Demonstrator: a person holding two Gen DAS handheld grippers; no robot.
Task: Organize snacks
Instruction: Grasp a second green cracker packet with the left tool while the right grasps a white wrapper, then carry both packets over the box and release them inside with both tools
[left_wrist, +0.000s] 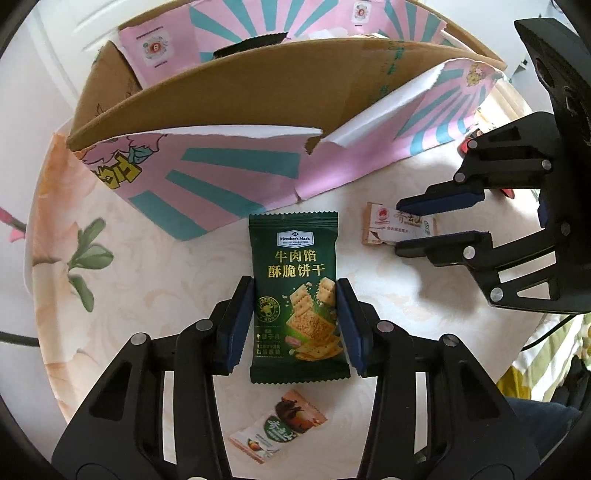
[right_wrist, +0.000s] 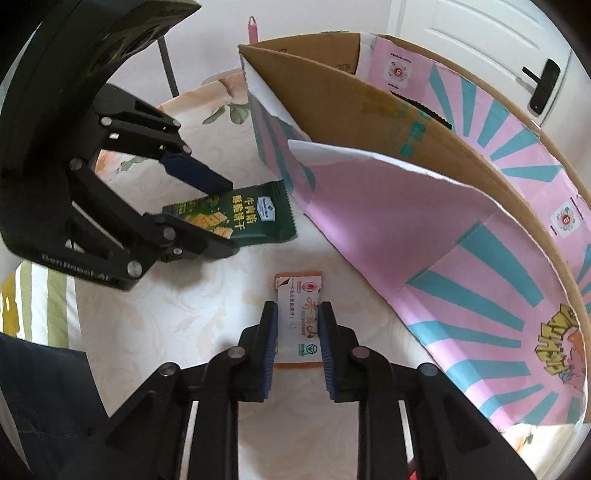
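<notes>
The green cracker packet (left_wrist: 295, 291) lies flat on the table (left_wrist: 166, 295), just in front of the torn pink flap of the cardboard box (left_wrist: 229, 103), and our left gripper (left_wrist: 295, 325) has its jaws on both long edges of it; the pads seem to touch the wrapper, so we judge it clamped, though the packet is not lifted yet. Near it, to the right, the small white and orange snack bar (right_wrist: 301, 317) lies on the table between the jaws of our right gripper (right_wrist: 297, 332), which also stand close against its sides and look closed on it. A third snack, a pink sachet (left_wrist: 279, 428), lies on the table below the left gripper and nothing touches it. We think the step in hand is the grasping of two snacks at once, before they go into the box. The next move needs a lift high enough to pass over the bent flap and the box wall, and a firm hold, because both wrappers look smooth and may slip.
</notes>
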